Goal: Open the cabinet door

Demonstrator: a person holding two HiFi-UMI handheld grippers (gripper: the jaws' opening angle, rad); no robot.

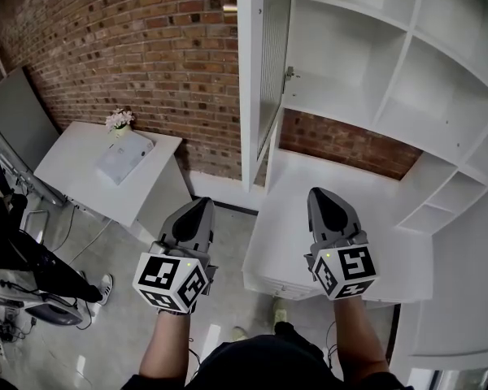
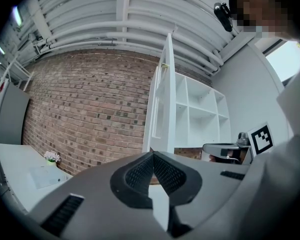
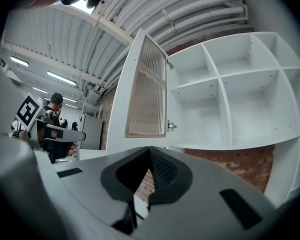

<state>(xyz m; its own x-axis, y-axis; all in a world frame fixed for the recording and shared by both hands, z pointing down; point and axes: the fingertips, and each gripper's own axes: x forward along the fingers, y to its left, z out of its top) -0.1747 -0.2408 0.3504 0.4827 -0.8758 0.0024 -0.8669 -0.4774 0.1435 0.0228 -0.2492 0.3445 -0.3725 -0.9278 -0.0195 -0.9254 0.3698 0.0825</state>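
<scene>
Grey grippers (image 1: 193, 222), b/w marker cubes (image 1: 172, 281), dark top

A red brick wall (image 1: 146, 55) is running behind a white table (image 1: 73, 173) that is carrying a small bunch of flowers (image 1: 119, 119), a grey board (image 1: 16, 120) is standing beside it on the grey floor (image 1: 122, 250), and strip lights (image 3: 60, 78) are glowing under a ribbed ceiling (image 3: 65, 39).

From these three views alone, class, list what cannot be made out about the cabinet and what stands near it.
- Cabinet door: head view shows it nearly edge-on; any handle is unseen.
- Cabinet top: cut off by head view's upper edge.
- Flat white item on the side table: head view, too small to identify.
- Flowers: head view, too small to tell their kind.
</scene>
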